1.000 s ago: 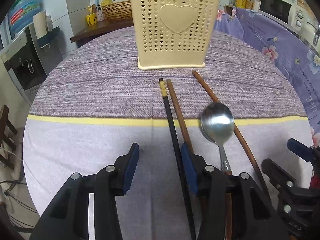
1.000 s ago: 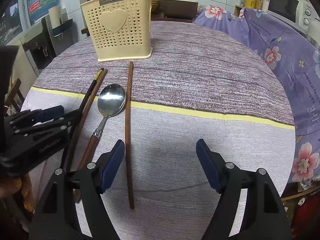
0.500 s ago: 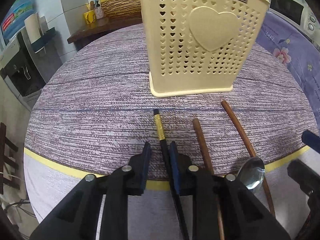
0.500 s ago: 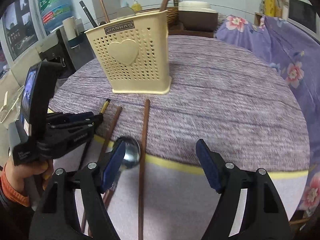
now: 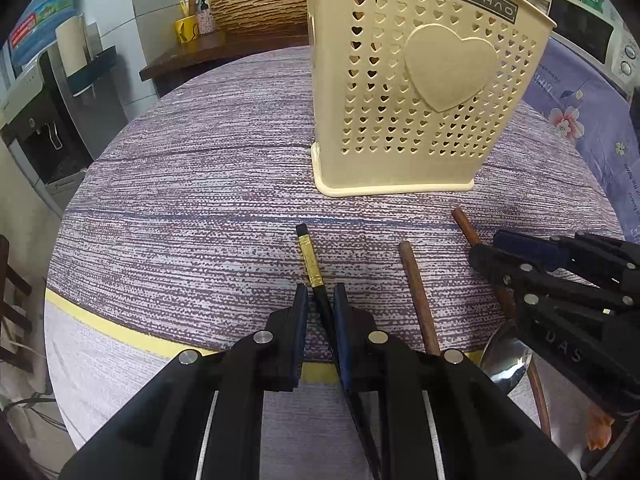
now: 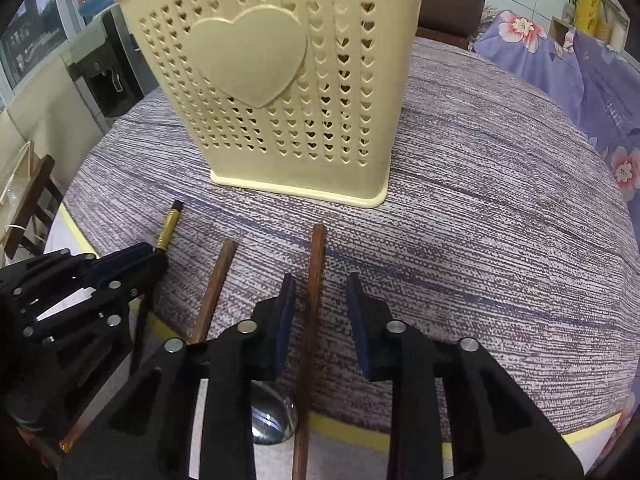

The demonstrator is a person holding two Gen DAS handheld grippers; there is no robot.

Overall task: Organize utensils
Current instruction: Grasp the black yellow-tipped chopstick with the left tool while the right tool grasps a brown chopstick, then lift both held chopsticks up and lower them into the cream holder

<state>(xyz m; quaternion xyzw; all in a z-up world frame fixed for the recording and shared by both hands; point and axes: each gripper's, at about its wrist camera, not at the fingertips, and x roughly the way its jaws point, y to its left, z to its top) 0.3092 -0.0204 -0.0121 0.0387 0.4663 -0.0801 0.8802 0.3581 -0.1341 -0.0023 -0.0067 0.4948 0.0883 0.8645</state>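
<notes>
While both claws sit low over the tabletop (image 5: 180, 184), each has a chopstick lined up. Left claw (image 5: 320, 300): jaws pressed nearly together, pinching the black chopstick (image 5: 316, 286) just below its gold band, lower centre of the left view. Right claw (image 6: 318, 300): jaws closing around the brown wooden chopstick (image 6: 316, 264), which lies between the pads (image 6: 286, 300) near the left one; a gap shows on the right side, so no firm contact yet. Second brown chopstick (image 6: 216, 280) lies loose between the two claws. Steel spoon (image 6: 274, 420) bowl shows low in the right view, partly hidden by the claw. Cream perforated utensil holder (image 5: 420, 80) stands upright at top of frame, just beyond the chopstick tips.

Handling, my read: chopsticks are light, stiff, thin, likely slick and prone to rolling or pivoting in the pads. Grip near the thick end, square across. The spoon is heavier at the bowl; take it by the handle.
</notes>
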